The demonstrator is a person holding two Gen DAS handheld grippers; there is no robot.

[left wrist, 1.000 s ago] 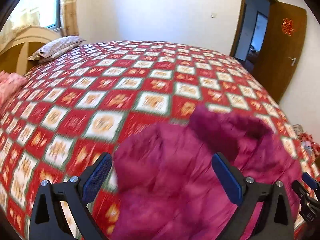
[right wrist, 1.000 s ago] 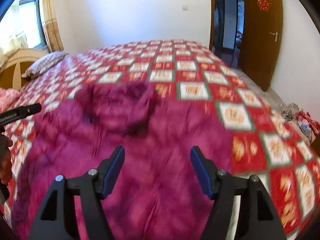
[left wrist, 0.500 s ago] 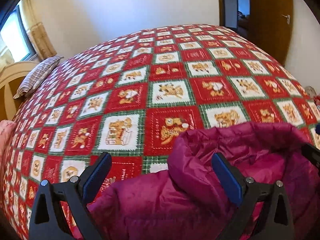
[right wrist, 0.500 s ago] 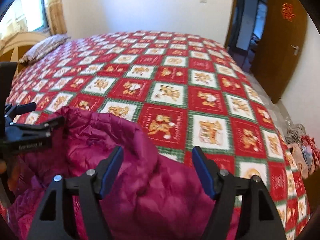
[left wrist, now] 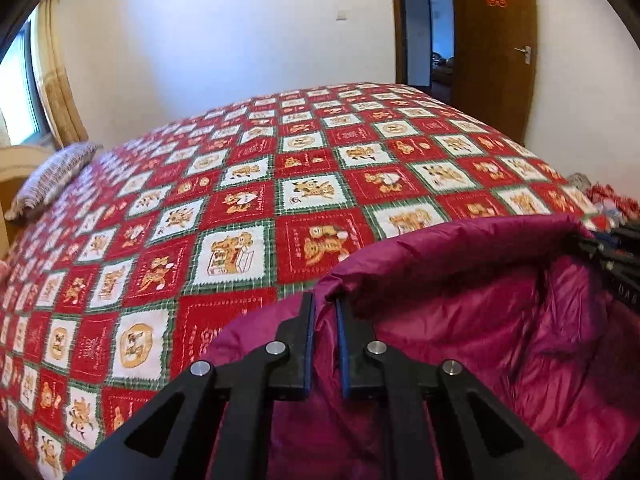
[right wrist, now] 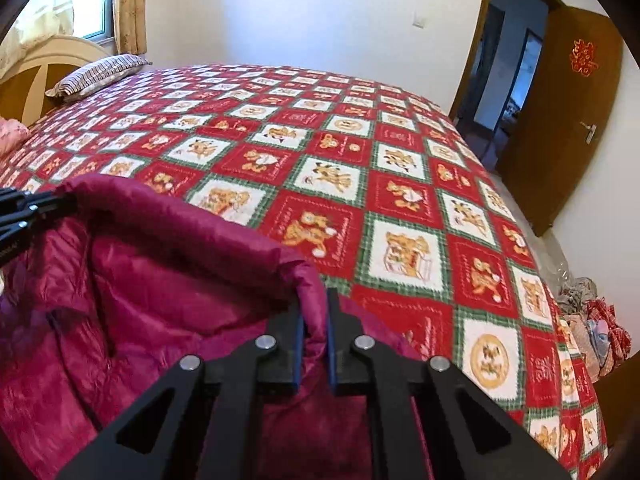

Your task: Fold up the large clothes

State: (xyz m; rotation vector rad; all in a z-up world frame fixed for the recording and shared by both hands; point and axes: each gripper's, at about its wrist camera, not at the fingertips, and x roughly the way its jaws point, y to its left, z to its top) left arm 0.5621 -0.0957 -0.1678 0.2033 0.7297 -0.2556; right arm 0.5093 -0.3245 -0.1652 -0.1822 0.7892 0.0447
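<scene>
A magenta puffy jacket (left wrist: 500,320) lies at the near edge of a bed with a red, white and green patchwork quilt (left wrist: 280,168). My left gripper (left wrist: 325,304) is shut on the jacket's upper edge at its left end. My right gripper (right wrist: 316,300) is shut on the same edge of the jacket (right wrist: 160,280) at its right end. The edge is lifted and stretched between the two grippers, with the shiny lining facing me. The right gripper shows at the right edge of the left wrist view (left wrist: 616,256), and the left gripper at the left edge of the right wrist view (right wrist: 24,212).
A striped pillow (right wrist: 100,76) and a wooden headboard (right wrist: 36,80) are at the far left. An open brown door (right wrist: 568,112) is at the far right. A pile of clothes (right wrist: 592,320) lies on the floor right of the bed.
Both grippers have gone from wide open over the jacket to shut on its upper edge. The edge is now lifted off the quilt between them.
</scene>
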